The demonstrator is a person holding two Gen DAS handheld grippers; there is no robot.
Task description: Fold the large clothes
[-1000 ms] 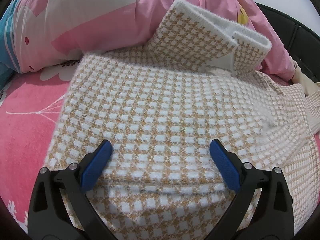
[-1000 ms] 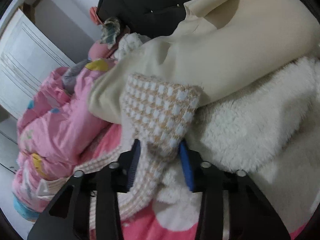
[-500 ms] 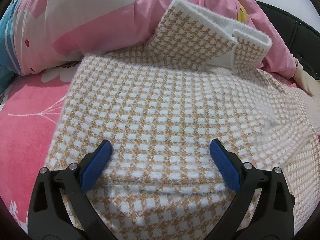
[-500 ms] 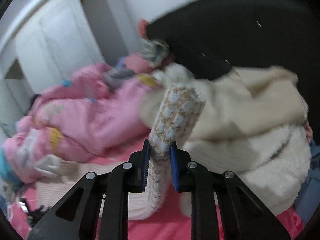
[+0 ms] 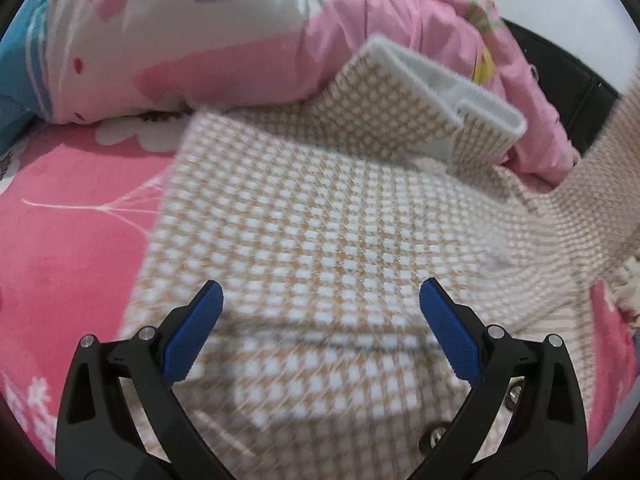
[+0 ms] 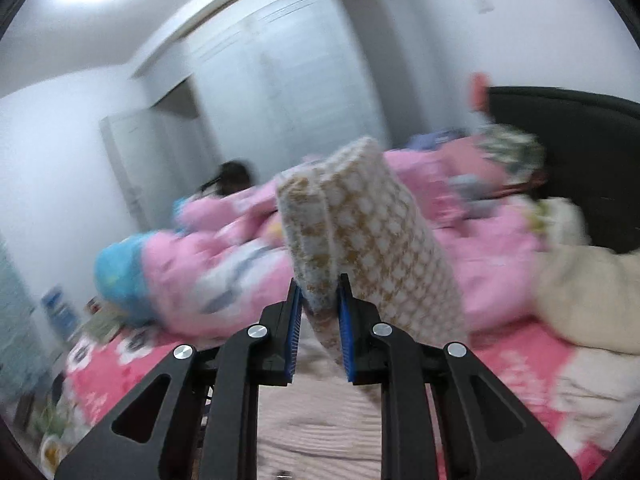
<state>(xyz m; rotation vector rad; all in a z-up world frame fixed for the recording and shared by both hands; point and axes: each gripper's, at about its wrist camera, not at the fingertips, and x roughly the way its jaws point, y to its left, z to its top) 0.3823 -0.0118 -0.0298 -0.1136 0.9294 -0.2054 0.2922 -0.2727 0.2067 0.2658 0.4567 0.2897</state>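
Bed: we see a pink flowered sheet point(image 5: 72, 240) covering it.
Sweater point(image 5: 320, 232): tan-and-white checked knit, spread flat on our sheet.
Quilt point(image 5: 200, 40): pink, bunched along the far side.
Cream coat point(image 6: 580, 296): heaped near the dark headboard point(image 6: 580, 128).

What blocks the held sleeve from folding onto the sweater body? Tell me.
Nothing visible. The right gripper pinches the sleeve in the air. The sweater body lies flat, with only the open left gripper above its near edge.
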